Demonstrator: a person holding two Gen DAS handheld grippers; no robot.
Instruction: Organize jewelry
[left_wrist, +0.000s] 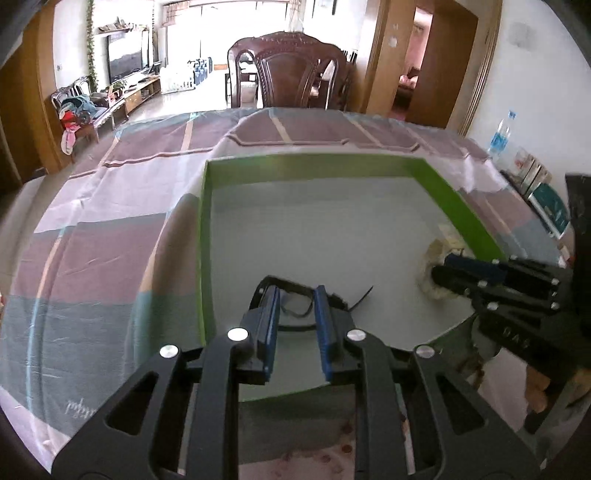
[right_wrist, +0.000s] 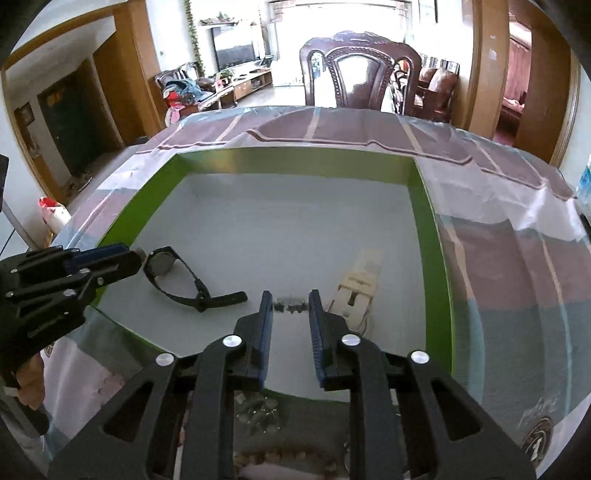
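A shallow box with green walls (left_wrist: 314, 166) (right_wrist: 295, 160) and a pale floor sits on a plaid tablecloth. A black wristwatch (right_wrist: 177, 275) (left_wrist: 362, 298) lies on the floor at the box's near left. My left gripper (left_wrist: 296, 295) (right_wrist: 129, 258) hovers over it, open, with the watch showing through the gap and neither pad pressing on it. A cream strap piece (right_wrist: 360, 284) (left_wrist: 430, 258) lies near the right wall. My right gripper (right_wrist: 290, 299) (left_wrist: 443, 267) stands open just left of it. A small dark beaded piece (right_wrist: 291, 307) lies blurred between its fingertips.
Loose clear beads (right_wrist: 258, 410) and a beaded string (right_wrist: 273, 458) lie on the cloth in front of the box. A carved wooden chair (left_wrist: 291, 70) stands at the far side of the table. A water bottle (left_wrist: 502, 136) and boxes (left_wrist: 546, 206) crowd the right edge.
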